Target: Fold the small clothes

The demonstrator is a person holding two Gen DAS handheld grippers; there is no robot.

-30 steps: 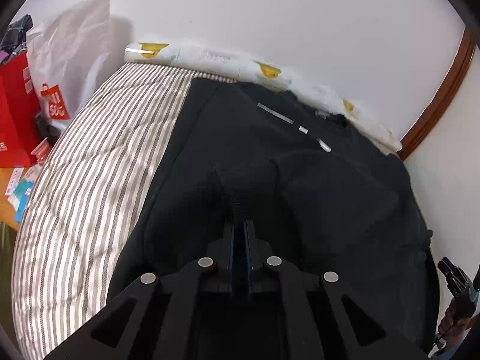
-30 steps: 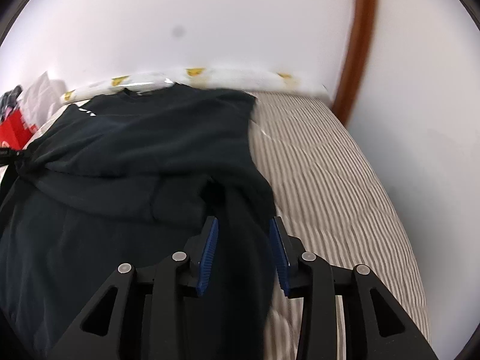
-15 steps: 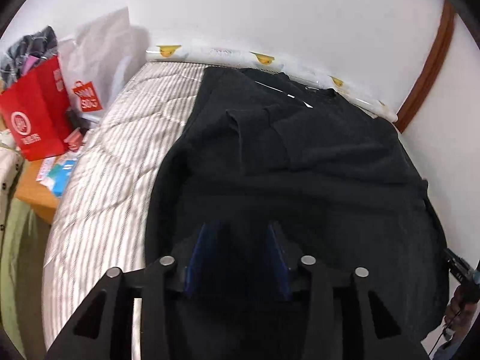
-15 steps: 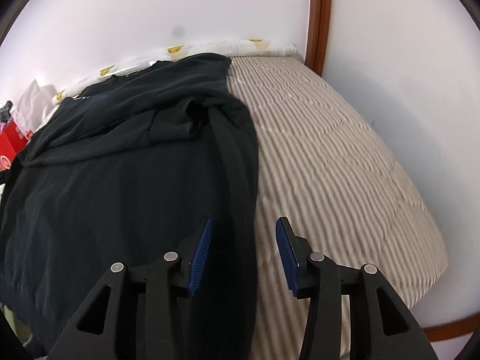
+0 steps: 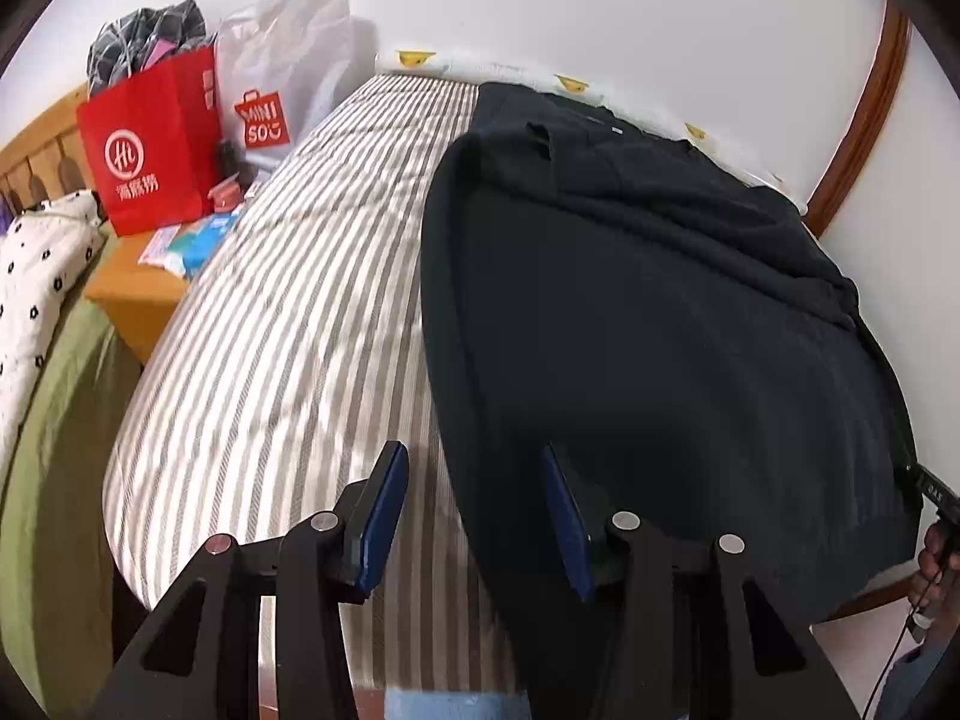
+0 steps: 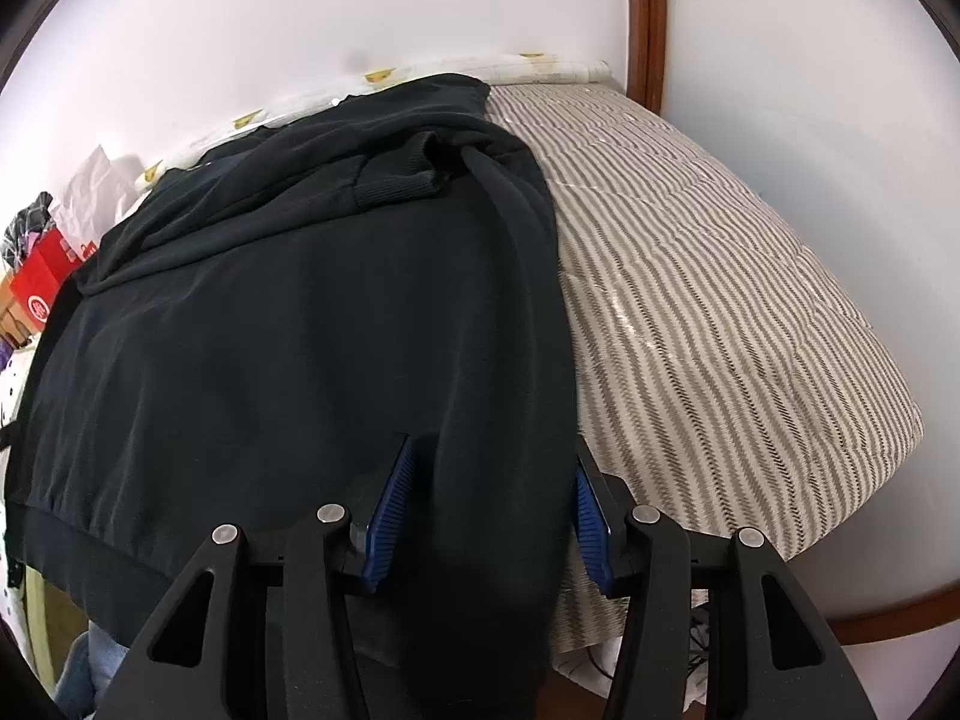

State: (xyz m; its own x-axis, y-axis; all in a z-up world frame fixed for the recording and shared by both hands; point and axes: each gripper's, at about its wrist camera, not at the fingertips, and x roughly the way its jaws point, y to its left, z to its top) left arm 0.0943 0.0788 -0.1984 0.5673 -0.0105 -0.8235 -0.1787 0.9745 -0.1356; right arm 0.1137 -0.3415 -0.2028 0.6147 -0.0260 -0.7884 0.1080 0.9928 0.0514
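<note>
A black sweatshirt (image 5: pixel 660 330) lies flat on the striped mattress (image 5: pixel 288 312), both sleeves folded across its upper part. My left gripper (image 5: pixel 474 480) is open over the garment's left edge near the hem; bare mattress and the edge of the fabric show between its blue pads (image 5: pixel 384 510). In the right wrist view the sweatshirt (image 6: pixel 270 330) fills the left half. My right gripper (image 6: pixel 489 480) straddles its right edge near the hem. Its jaws are closing, with the fabric between the pads (image 6: pixel 390 510) but not pinched.
A red paper bag (image 5: pixel 150 144) and a white shopping bag (image 5: pixel 282 78) stand on a wooden nightstand (image 5: pixel 138 294) left of the bed. A dotted pillow (image 5: pixel 36 276) and green cover (image 5: pixel 54 450) lie nearer. White walls and brown trim (image 6: pixel 651 18) bound the far and right sides.
My left gripper let go of the sleeve, opened, and drew back to the garment's near left edge. My right gripper pulled back toward the near hem along the right edge.
</note>
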